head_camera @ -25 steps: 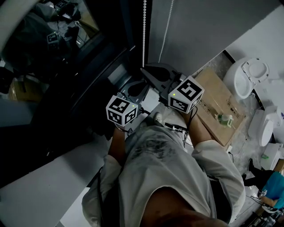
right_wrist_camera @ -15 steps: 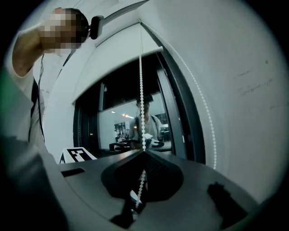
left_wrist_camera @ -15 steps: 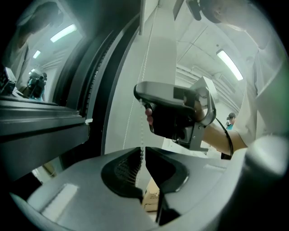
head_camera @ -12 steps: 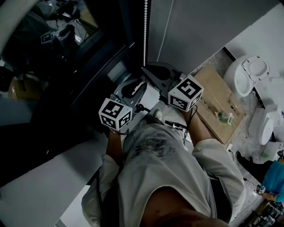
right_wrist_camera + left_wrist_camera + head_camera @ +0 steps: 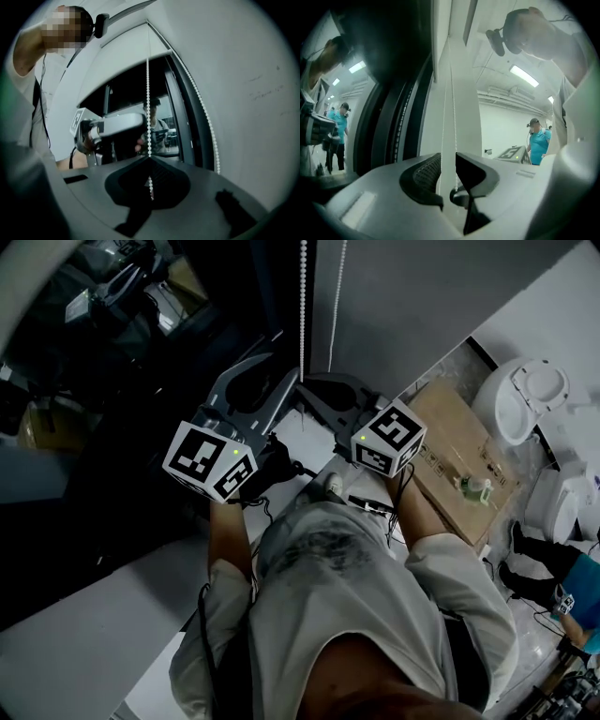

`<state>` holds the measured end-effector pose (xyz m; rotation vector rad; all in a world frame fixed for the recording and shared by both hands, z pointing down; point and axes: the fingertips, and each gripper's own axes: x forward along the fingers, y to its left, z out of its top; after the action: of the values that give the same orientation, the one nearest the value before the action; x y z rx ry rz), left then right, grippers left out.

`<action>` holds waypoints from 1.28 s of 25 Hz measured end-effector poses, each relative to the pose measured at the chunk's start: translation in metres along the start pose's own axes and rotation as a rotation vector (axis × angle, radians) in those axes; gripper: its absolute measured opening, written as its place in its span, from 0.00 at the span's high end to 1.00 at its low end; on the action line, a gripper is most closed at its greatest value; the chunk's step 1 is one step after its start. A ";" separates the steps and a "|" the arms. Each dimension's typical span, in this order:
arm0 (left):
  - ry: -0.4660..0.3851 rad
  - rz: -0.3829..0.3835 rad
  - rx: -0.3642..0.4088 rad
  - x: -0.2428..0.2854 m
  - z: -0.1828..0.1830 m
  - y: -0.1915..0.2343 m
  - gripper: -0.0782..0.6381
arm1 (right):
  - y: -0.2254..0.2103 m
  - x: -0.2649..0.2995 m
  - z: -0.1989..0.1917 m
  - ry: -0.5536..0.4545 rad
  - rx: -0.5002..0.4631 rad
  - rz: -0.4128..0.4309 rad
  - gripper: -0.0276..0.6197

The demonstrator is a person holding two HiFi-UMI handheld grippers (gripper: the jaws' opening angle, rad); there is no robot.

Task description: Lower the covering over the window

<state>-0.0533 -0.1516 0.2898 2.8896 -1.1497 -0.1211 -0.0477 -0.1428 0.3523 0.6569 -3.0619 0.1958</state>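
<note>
A white bead chain (image 5: 303,296) hangs beside the dark window (image 5: 112,362), with its second strand (image 5: 337,296) just to the right. My left gripper (image 5: 281,362) is held high at the chain. In the left gripper view its jaws (image 5: 447,171) stand open after just opening, and the chain (image 5: 451,93) runs free through the gap. My right gripper (image 5: 306,390) sits lower and is shut on the bead chain (image 5: 148,93), its jaw tips (image 5: 150,158) meeting on the beads. The white blind (image 5: 122,61) hangs over the upper part of the window.
A grey wall (image 5: 422,287) is right of the chain, and a pale sill (image 5: 94,615) runs below the window. On the floor lie a cardboard box (image 5: 459,465) and white toilets (image 5: 525,399). A person in teal (image 5: 577,596) stands at the far right.
My left gripper has let go of the chain and risen along it, moving up and left in the head view. The right gripper has kept still on the chain.
</note>
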 end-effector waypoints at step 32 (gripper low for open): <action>-0.053 -0.034 -0.012 0.028 0.016 -0.008 0.87 | 0.000 0.000 -0.044 0.074 0.042 -0.010 0.93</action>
<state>-0.0293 -0.1650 0.2721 2.9136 -1.1035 -0.2060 -0.0488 -0.1378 0.3957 0.6510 -2.9912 0.2789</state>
